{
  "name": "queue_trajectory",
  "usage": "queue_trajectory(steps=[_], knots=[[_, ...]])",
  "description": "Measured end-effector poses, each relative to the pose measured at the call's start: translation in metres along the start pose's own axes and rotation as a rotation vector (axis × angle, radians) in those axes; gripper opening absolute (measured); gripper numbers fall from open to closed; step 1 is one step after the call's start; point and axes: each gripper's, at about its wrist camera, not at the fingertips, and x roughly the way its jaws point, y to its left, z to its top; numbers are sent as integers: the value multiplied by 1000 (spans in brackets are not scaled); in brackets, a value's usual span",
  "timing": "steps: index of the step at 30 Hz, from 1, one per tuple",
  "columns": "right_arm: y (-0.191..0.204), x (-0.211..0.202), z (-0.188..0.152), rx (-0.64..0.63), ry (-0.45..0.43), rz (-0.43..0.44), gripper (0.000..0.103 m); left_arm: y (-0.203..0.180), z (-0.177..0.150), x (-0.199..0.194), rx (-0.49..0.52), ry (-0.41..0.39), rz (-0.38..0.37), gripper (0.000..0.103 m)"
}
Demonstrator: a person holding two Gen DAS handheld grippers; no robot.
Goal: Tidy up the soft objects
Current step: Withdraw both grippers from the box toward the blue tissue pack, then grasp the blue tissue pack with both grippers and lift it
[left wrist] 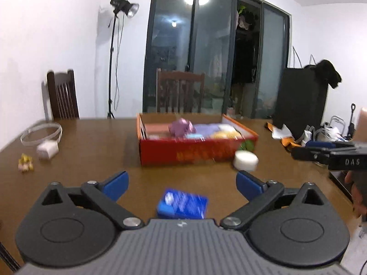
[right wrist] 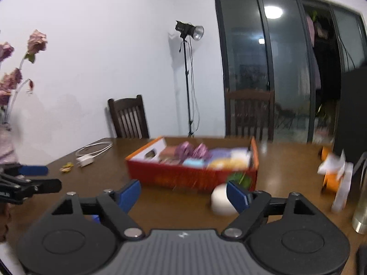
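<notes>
1. With both views blurred, left gripper is spread wide and empty; blue pack lies on the table at lower centre.
2. Right gripper is spread and empty.
3. Red box of soft items sits mid-frame, white round pad just beside its right corner.

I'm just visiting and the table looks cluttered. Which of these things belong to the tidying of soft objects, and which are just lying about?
Part of the job:
- red box, already holding soft items
- white round pad beside the box
- blue packet on the table
- green thing at the box's corner

Just lying about:
- white charger and its cable
- small yellow toy
- metal bottle
- chairs
- studio lamp
</notes>
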Motion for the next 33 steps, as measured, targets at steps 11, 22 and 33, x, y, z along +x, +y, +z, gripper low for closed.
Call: queue_trajectory(steps=[11,22,33], knots=[[33,12,-31,80,123,124,68,38,-13,38,-140,64,-20,84],[48,109,-52,323,274,224,44,78,-26,119,-323,282,-139,32],[46,134,-53,314,326,180,33,67,-30,103,-363,317,-205,34]])
